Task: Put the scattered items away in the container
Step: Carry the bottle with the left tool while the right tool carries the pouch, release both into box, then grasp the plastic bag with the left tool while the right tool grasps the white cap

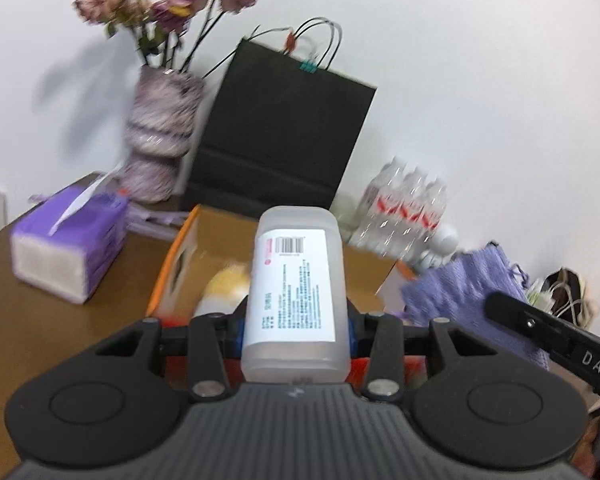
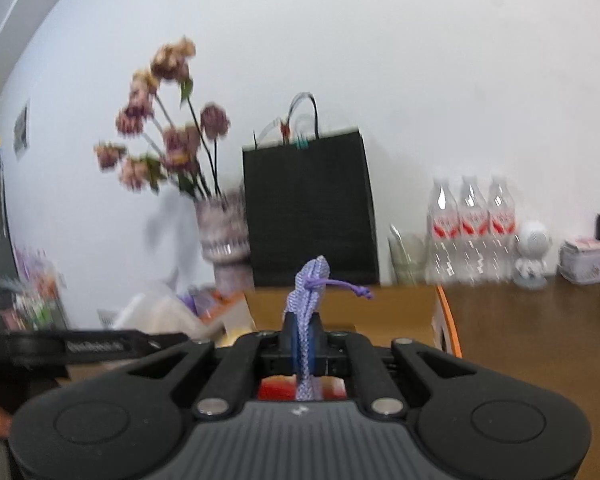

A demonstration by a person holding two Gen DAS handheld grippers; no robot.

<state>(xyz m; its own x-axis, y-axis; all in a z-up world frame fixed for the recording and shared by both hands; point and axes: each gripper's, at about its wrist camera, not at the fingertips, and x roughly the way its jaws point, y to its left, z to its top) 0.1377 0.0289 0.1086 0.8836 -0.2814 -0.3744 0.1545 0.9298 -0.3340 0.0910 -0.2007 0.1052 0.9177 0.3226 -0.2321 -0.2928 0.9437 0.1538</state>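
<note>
My left gripper is shut on a translucent plastic bottle with a white printed label, held above the open cardboard box. A yellowish item lies inside the box. My right gripper is shut on a purple knitted cloth with a cord; the cloth also shows hanging at the right of the left wrist view. The box shows ahead in the right wrist view, with its orange-edged flap. Something red lies below both grippers.
On the brown table stand a purple tissue pack, a vase of dried roses, a black paper bag, a pack of water bottles, a white figurine and a small tin.
</note>
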